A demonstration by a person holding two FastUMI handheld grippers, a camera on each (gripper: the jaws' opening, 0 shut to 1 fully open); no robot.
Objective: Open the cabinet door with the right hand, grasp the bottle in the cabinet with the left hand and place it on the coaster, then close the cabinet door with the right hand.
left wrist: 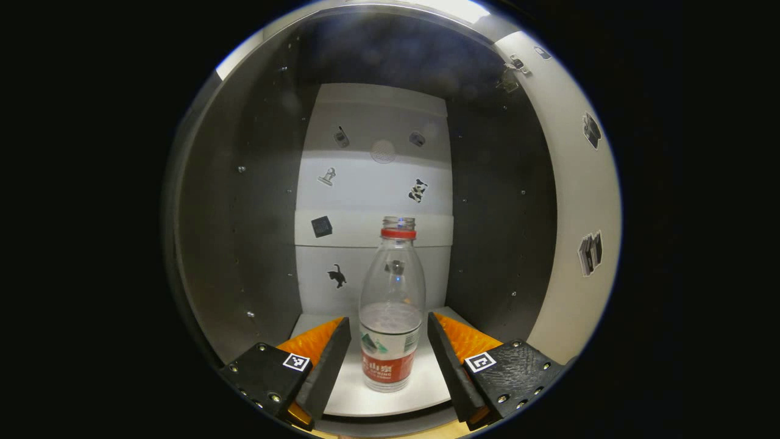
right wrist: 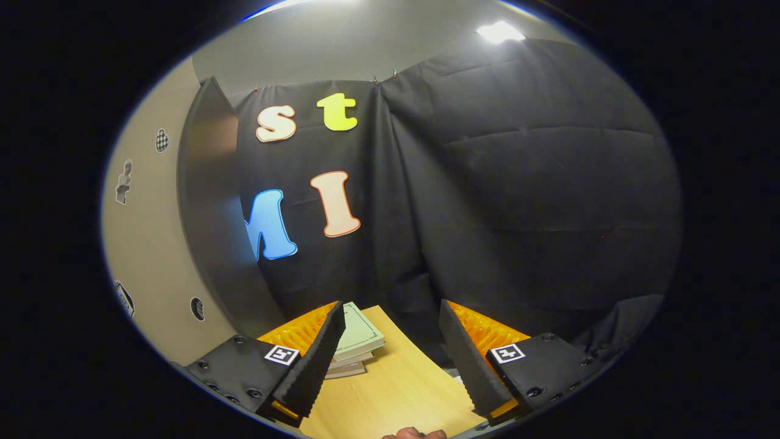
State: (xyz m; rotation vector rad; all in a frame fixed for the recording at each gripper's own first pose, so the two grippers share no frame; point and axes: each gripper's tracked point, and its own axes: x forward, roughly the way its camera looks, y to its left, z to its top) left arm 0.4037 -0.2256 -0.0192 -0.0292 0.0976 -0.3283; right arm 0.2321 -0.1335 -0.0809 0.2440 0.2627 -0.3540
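Inside the open cabinet (left wrist: 256,201), the left tongs (left wrist: 389,341) are straddling a clear plastic bottle (left wrist: 392,305) standing upright on the white shelf (left wrist: 353,396), the jaws spread wide and apparently touching nothing. A sound grasp likely means closing squarely on the smooth, round, labelled lower body, since the bottle is uncapped and partly filled. To the right, the right tongs (right wrist: 387,350) are hanging wide open and empty above the pale wood surface (right wrist: 396,390), near stacked books (right wrist: 356,341) and the door (right wrist: 210,225).

Dim, sharp fisheye pictures; edges are strongly bowed. Glare is cast by a ceiling light (right wrist: 499,32), upper right.
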